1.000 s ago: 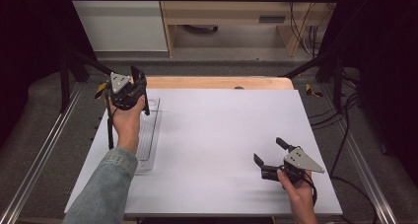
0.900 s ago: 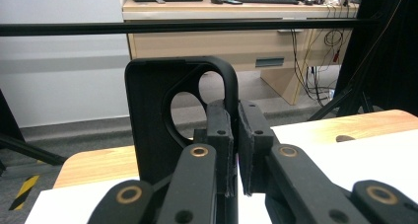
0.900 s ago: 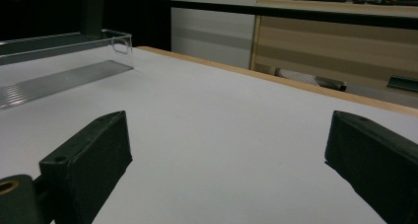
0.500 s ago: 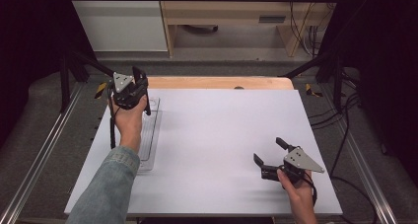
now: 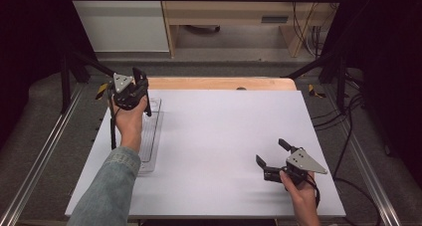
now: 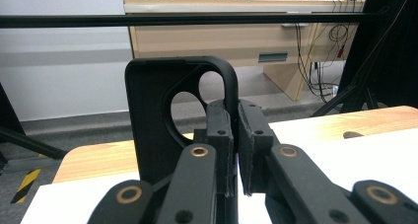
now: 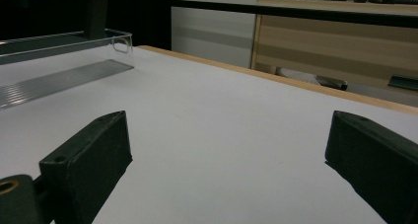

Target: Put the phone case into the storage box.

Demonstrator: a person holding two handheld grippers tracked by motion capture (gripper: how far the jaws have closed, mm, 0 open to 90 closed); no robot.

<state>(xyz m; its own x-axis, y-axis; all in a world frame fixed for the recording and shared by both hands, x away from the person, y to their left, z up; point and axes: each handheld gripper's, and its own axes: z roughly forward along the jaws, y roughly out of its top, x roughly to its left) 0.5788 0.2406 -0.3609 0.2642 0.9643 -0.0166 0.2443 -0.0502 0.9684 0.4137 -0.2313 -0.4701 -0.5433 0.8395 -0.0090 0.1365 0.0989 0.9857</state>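
You are holding the left gripper [image 5: 137,86] a little farther from you than a second ago, at the far left of the table [image 5: 224,136], above the far end of the clear tray [image 5: 152,136]. Its jaws are closing on a flat black piece [image 6: 162,125], which is standing upright just left of them. The lift seems to be starting. The right gripper [image 5: 271,156] is resting wide open at the near right, unchanged and holding nothing.

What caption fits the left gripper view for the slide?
Left gripper shut on a flat black part with cutouts, held upright above the white table.
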